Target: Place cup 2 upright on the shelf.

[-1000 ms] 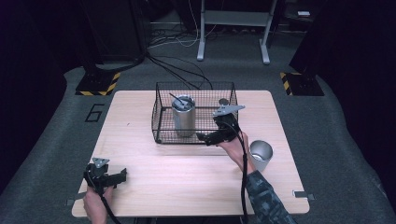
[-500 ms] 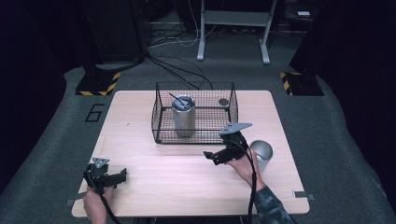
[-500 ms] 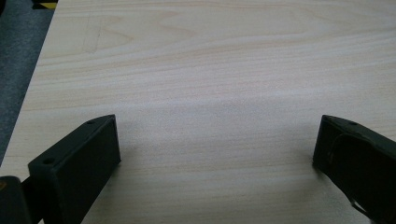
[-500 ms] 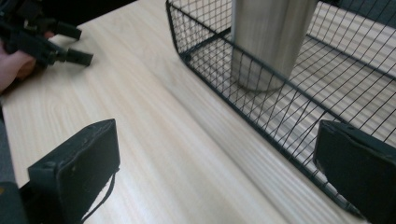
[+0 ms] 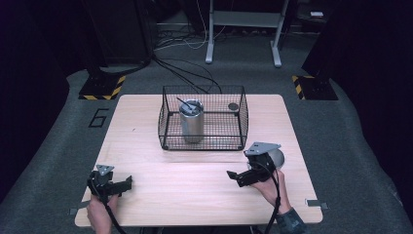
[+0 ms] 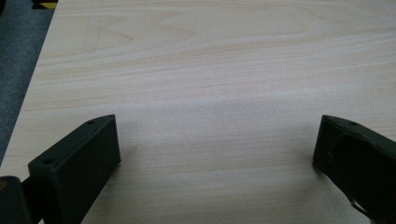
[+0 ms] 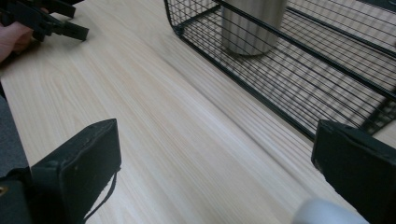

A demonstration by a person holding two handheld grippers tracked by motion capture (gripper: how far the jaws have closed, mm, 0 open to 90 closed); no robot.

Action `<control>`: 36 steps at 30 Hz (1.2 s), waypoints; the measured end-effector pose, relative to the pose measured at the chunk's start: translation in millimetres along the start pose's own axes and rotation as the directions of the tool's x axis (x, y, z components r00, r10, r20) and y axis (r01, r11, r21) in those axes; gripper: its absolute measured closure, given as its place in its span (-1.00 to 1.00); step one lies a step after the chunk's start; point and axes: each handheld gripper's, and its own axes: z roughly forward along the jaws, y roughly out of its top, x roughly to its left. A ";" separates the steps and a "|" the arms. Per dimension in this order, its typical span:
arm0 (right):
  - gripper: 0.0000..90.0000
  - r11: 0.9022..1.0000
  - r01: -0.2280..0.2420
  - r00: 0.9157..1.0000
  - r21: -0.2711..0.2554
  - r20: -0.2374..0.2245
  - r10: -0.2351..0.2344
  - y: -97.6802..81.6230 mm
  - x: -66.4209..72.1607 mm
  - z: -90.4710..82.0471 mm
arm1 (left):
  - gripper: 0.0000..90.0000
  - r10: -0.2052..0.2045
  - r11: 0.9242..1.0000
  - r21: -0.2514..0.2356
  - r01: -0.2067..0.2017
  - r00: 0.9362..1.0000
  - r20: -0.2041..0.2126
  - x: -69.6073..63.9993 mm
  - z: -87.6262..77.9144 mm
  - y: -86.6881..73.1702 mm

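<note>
Right gripper (image 5: 239, 176) I see with jaws spread wide, empty, low over the table (image 5: 195, 195). A steel cup (image 5: 275, 157) lies just behind it; the basket (image 5: 202, 122) stands ahead. Left gripper (image 5: 122, 184) is spread too, holding nothing.

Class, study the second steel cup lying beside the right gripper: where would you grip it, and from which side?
Probably across the steel cup's round wall near its middle, coming from above. It appears to lie on its side on the table, largely hidden behind the open right gripper, so its mouth direction is unclear.
</note>
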 end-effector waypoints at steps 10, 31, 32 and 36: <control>-1.00 0.995 -0.086 0.988 -0.042 0.123 0.091 -28.5 -30.3 -42.0 | -0.99 -0.002 1.000 0.001 0.002 1.000 0.000 0.4 0.1 0.1; -1.00 0.976 -0.213 0.947 -0.036 0.239 0.216 -57.3 -76.9 -49.6 | -0.99 -0.003 1.000 0.001 0.003 1.000 0.002 0.8 0.4 0.2; -1.00 0.976 -0.215 0.946 -0.032 0.243 0.216 -56.7 -77.6 -48.9 | -0.99 -0.003 1.000 0.001 0.003 1.000 0.002 0.8 0.3 0.2; -1.00 0.978 -0.210 0.942 -0.005 0.267 0.204 -55.0 -79.5 -42.9 | -0.99 -0.004 1.000 0.001 0.004 1.000 0.002 0.5 0.3 0.1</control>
